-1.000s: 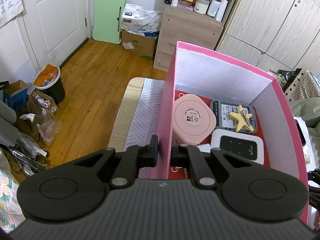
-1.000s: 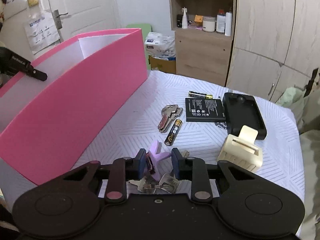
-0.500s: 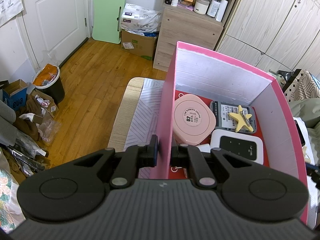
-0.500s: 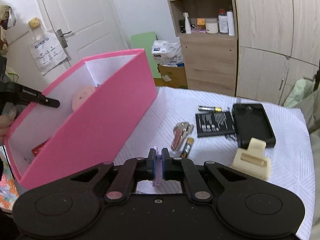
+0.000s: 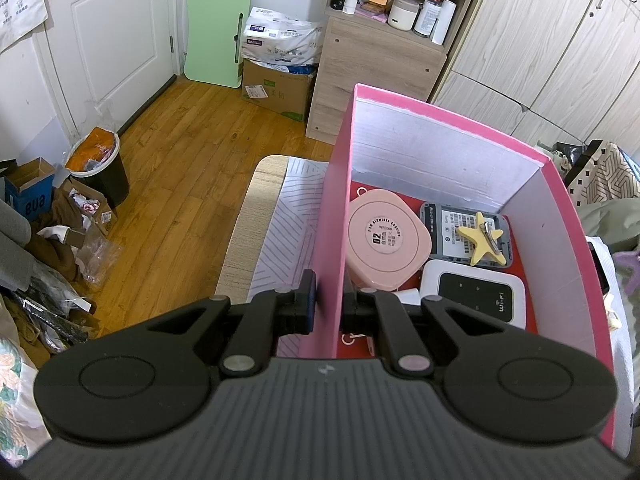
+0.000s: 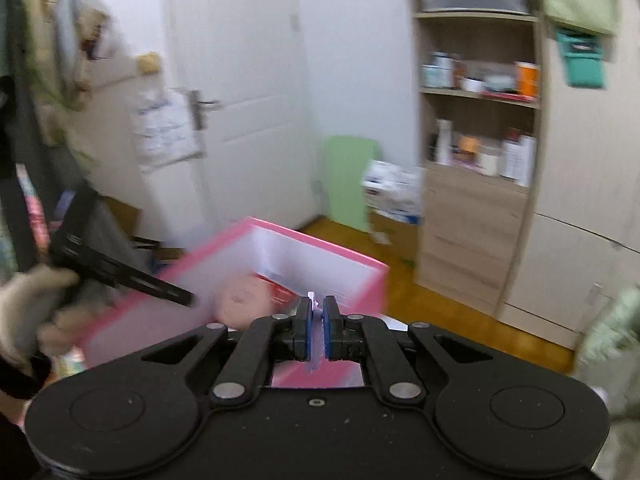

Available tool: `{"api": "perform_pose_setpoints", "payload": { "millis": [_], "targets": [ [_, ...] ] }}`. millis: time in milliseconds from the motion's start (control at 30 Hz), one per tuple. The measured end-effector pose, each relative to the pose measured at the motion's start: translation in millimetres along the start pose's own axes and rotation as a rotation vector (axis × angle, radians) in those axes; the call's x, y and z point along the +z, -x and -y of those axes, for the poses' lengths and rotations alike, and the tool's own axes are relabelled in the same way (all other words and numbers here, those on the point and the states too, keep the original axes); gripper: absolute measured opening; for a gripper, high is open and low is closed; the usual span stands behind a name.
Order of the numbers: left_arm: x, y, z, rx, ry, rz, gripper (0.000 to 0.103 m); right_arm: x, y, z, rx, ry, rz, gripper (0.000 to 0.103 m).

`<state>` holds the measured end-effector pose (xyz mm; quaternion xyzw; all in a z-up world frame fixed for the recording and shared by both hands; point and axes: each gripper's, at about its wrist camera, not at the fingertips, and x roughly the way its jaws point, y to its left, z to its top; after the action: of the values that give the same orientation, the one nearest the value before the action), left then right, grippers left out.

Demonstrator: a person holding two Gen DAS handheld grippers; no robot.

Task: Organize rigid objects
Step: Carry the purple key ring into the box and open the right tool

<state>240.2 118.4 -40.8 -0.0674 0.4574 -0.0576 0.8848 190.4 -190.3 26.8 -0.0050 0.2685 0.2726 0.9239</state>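
Observation:
My left gripper is shut on the left wall of the pink box. In the box lie a round pink case, a grey device with a yellow star clip on it, and a white wifi router. My right gripper is shut on a purple hair clip and holds it above the pink box, near its right wall. The purple clip also shows at the right edge of the left wrist view. The right view is blurred.
The box stands on a table with a white striped cloth. Wooden floor, a bin and clutter lie to the left. A wooden cabinet and wardrobe doors stand behind. The gloved hand with the left gripper shows in the right view.
My right gripper closed on the purple clip, lifted it off the table and carried it left over the pink box. The left gripper kept its hold on the box wall.

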Motion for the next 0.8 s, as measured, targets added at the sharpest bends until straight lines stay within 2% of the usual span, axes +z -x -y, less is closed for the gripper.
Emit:
{"api": "perform_pose_setpoints", "payload": {
  "millis": [133, 200, 400, 533, 800],
  "targets": [
    [0.4, 1.0, 2.5, 0.0, -0.002, 0.009, 0.008, 13.1, -34.6, -16.7, 0.13, 0.023, -0.078, 0.007],
    [0.3, 2.1, 4.7, 0.001, -0.007, 0.019, 0.008, 14.5, -57.6, -24.7, 0.157, 0.035, -0.134, 0.007],
    [0.7, 1.9, 8.8, 0.004, -0.017, 0.03, 0.008, 8.6, -123.0, -39.6, 0.173, 0.077, -0.289, 0.007],
    [0.6, 3.6, 5.4, -0.003, -0.01, 0.031, 0.008, 5.2, -151.5, -41.4, 0.184, 0.077, -0.374, 0.007],
    [0.2, 3.4, 4.1, -0.006, -0.006, 0.032, 0.008, 3.4, -178.0, -48.5, 0.196, 0.062, -0.447, 0.008]
  ]
}}
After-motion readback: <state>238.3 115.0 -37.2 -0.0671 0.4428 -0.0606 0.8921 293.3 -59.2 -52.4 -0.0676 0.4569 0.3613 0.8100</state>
